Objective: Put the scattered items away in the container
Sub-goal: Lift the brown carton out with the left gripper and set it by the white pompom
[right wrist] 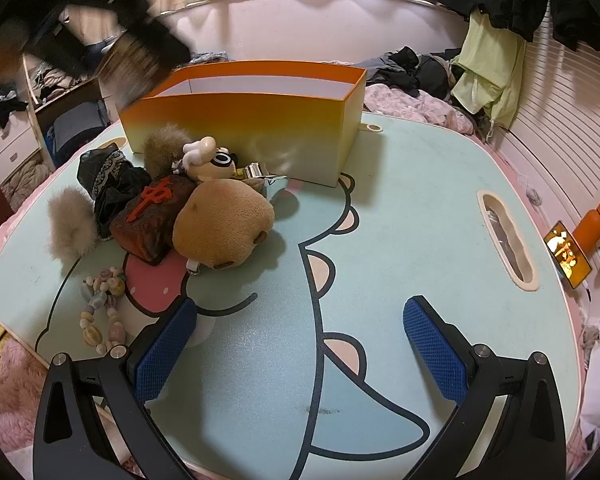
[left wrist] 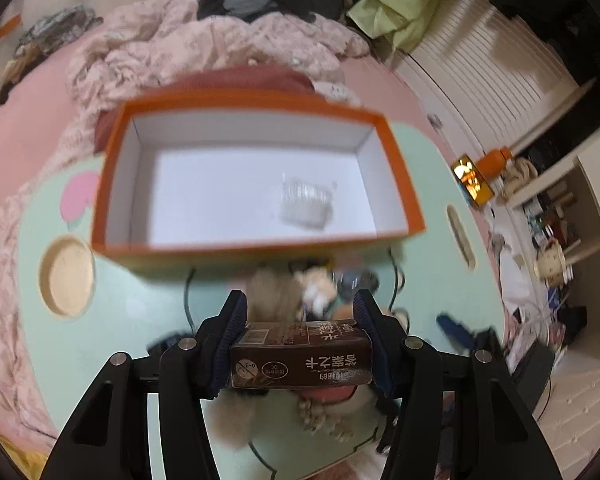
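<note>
**Gripper Pose and State**

Left gripper (left wrist: 300, 328): lower centre of its frame, pitched steeply downward, blue pads (left wrist: 230, 332) pressed on the two ends of a brown carton (left wrist: 300, 356).

Right gripper (right wrist: 300, 344): lower centre of its frame, angled downward, jaws spread wide, nothing between the pads.

Orange bottle (right wrist: 590, 226); glowing phone (right wrist: 568, 254)

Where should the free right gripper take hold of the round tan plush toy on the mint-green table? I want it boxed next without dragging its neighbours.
Probably from above, across the round tan plush toy, one pad on its open right flank and one on its near lower-left edge. The dark red pouch leans against its left side, so a low sideways approach would likely snag that. The right gripper is open, holding nothing.
</note>
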The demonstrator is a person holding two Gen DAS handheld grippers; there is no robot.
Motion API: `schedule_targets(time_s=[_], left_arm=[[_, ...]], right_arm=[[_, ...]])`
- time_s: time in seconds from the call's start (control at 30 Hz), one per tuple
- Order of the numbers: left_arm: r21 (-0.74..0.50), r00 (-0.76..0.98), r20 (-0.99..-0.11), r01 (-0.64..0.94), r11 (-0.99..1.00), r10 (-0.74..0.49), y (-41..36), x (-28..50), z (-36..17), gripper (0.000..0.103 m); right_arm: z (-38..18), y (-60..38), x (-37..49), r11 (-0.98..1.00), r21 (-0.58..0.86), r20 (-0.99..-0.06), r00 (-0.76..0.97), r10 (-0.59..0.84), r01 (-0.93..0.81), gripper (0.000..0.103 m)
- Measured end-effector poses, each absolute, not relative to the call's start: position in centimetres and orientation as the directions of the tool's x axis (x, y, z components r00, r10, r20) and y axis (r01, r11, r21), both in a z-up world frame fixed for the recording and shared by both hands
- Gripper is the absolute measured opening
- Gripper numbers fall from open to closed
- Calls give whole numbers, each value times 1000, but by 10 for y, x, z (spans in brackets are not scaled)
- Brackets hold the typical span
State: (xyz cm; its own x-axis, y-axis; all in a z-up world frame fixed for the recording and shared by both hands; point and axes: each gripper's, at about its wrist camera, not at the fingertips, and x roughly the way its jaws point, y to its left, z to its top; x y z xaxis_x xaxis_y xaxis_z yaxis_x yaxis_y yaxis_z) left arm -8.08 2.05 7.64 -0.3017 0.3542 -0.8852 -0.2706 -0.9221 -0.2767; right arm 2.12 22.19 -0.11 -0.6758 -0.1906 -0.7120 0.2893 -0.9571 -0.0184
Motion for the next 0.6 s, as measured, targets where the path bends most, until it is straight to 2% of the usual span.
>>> schedule_targets(time_s=[0.2, 0.27, 0.33, 0.6], left_arm=[[-254, -311, -890, -267, -929, 333, 17, -72, 55, 56], [-279, -335, -871, -268, -922, 361, 12, -70, 58, 61], [-300, -373, -844, -268, -916, 386, 5, -64, 66, 75], [-247, -619, -701, -256, -935, 354, -29, -17, 103, 92]], right_arm=[[-1, 223, 22, -957, -18, -711, -676, -191, 290, 103], [-1, 223, 22, -957, -18, -711, -676, -191, 290, 103], [-1, 223, 22, -957, -18, -712, -676, -191, 289, 103], [-2, 222, 23, -957, -18, -712, -676, -191, 289, 103]])
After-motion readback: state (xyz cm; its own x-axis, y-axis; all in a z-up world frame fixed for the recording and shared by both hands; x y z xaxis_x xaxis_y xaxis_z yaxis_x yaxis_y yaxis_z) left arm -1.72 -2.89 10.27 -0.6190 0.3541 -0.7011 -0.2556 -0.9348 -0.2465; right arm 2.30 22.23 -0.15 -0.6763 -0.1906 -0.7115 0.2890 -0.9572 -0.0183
